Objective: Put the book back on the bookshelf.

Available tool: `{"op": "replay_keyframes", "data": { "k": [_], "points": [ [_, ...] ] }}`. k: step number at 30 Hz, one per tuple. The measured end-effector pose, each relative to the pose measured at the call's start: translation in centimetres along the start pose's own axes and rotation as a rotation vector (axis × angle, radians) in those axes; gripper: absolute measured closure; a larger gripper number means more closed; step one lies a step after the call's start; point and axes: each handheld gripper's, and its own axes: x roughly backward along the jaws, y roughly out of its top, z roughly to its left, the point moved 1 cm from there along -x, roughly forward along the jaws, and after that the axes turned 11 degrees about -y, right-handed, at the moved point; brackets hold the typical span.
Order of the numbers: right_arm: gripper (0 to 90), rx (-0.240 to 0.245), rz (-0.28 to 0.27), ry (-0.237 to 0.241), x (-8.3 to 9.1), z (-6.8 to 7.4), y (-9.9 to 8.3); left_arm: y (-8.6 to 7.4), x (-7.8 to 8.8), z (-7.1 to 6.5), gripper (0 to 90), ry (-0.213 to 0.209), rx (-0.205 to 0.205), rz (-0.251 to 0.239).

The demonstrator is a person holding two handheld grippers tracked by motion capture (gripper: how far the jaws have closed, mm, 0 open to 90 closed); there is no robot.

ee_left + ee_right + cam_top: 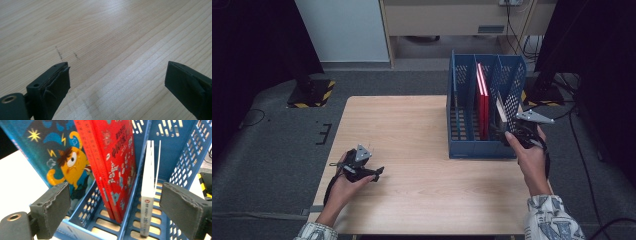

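Right now, left to right: left gripper (377, 173) sits low over the table (412, 135) near its front left corner, person's left hand (344, 185) wrapped round it, jaws spread wide with bare wood grain between them in the left gripper view, nothing held. Mid-table is bare wood. Further right, blue rack (482, 150) stands upright on the table's right side, open front toward the person, split by perforated dividers. Red book (482, 107) stands on edge in a middle slot; in the right gripper view it leans left at the top, with a teal cartoon-cover book (50, 157) left of it. White book (147, 195) stands upright in the next slot right, just beside the divider, bottom edge on the slotted floor. Right gripper (503, 131) is at the rack's front right corner, right hand (532, 160) behind it; jaws released, wide apart, the white book's spine between them but pads not pressing on it.
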Motion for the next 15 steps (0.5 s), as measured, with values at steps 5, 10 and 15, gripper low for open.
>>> {"op": "replay_keyframes", "data": {
  "k": [5,10,15],
  "points": [
    [10.0,0.003,-0.010,0.013,0.6,0.3,-0.4,0.0,0.0,0.0,5.2,0.000,0.000,0.002],
    [9.9,0.004,-0.017,0.019,1.1,0.5,-1.0,0.0,0.0,0.0,5.2,0.001,-0.001,0.003],
    [9.9,0.015,-0.015,0.030,1.4,0.8,-1.4,0.0,0.0,0.0,5.1,0.001,0.000,0.002]
  ]
}}
